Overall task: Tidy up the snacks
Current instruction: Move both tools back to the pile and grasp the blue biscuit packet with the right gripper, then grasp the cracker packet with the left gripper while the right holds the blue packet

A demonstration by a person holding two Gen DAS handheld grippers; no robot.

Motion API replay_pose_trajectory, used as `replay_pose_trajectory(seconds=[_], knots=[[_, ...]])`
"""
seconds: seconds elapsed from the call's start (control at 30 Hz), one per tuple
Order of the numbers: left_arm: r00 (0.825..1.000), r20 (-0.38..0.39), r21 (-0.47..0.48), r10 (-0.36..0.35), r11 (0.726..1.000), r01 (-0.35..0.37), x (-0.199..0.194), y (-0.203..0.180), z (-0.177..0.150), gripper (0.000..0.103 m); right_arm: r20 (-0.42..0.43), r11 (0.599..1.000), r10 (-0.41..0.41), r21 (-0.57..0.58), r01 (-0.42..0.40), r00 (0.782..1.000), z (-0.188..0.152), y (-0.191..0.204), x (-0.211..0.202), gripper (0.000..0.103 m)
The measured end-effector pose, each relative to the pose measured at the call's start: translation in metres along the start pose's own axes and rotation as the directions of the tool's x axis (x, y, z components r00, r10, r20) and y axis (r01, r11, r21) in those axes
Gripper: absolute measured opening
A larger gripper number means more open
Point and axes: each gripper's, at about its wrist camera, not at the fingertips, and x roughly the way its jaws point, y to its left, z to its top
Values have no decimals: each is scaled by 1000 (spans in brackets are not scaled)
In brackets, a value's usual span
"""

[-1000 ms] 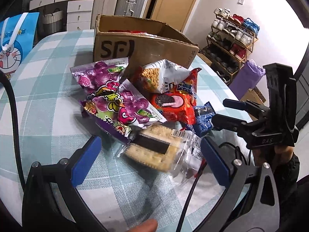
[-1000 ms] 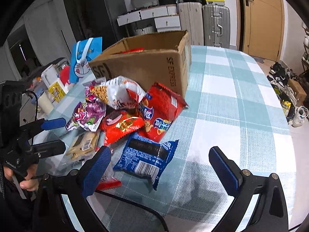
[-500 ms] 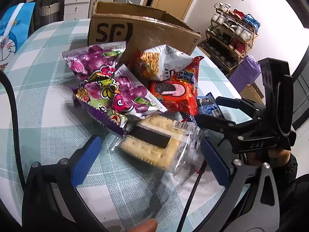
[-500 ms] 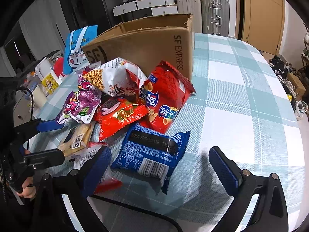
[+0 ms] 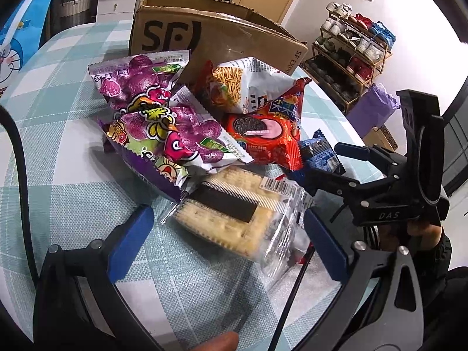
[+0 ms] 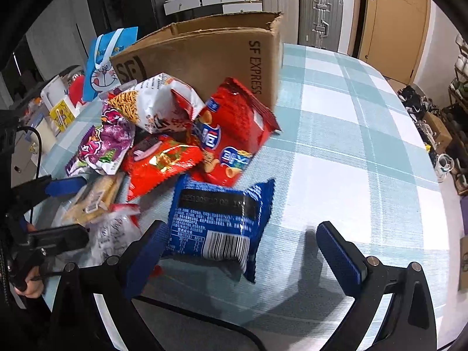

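1. Left tool (image 5: 225, 234) spread wide, grasping nothing; blue pads either side of the cracker pack (image 5: 231, 213), which lies right between the fingers on the checked worktop (image 5: 58, 193); its clear wrapper trails toward the right finger.
2. Right tool (image 6: 239, 251) also spread wide and empty; the blue packet (image 6: 219, 219) sits barcode-up between its pads, its near-left corner just beside the left pad; the right pad hangs over bare cloth.
3. From the left tool's view, the right tool (image 5: 318, 166) comes in from the right, its tips just at the blue packet (image 5: 317, 155); from the right tool's view, the left tool (image 6: 68, 207) flanks the cracker pack (image 6: 93, 199) at far left.
4. Just past the crackers: two purple candy bags (image 5: 163, 134), overlapping, one resting on the cracker pack's far edge.
5. To their right, a red cookie packet (image 5: 263, 134); beyond the blue packet, a red crisp bag (image 6: 231, 134) leaning back on the box.
6. Further on, a white noodle-snack bag (image 6: 158, 108) atop the heap.
7. Behind everything, the cardboard box (image 5: 216, 38), open-topped, snacks piled against its front wall; a blue cartoon bag (image 6: 108, 64) stands to its left.
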Motion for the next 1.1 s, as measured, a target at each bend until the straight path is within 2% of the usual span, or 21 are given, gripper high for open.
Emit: replay_pose_trajectory(seconds=[0.23, 0.3, 0.37, 0.4, 0.47, 0.67, 0.9, 1.1], knots=[[1000, 6, 2, 8, 1000, -8, -6, 5, -3, 102, 30, 1000, 15, 2, -15, 999, 1, 5, -2, 101], [1000, 8, 4, 12, 1000, -12, -7, 3, -4, 102, 26, 1000, -1, -21, 1, 1000, 0, 11, -1, 95], [1000, 8, 10, 20, 1000, -20, -5, 1, -2, 102, 9, 999, 10, -38, -10, 1000, -1, 14, 2, 80], [1000, 8, 11, 23, 1000, -23, -4, 1, -2, 102, 18, 999, 13, -46, -12, 1000, -1, 15, 1, 79], [1000, 8, 12, 25, 1000, -25, -3, 1, -3, 102, 17, 998, 31, -63, -30, 999, -2, 17, -1, 66], [1000, 14, -8, 8, 1000, -8, -1, 1, -1, 102, 35, 995, 81, -57, -79, 996, -6, 13, -5, 48], [999, 24, 13, -32, 999, 31, 4, -3, -3, 91, 62, 993, 116, -20, -115, 991, -3, 0, -13, 47], [999, 37, 25, -26, 999, 25, 5, -6, -7, 89, 80, 991, 130, -19, -129, 988, -2, -1, -18, 47]])
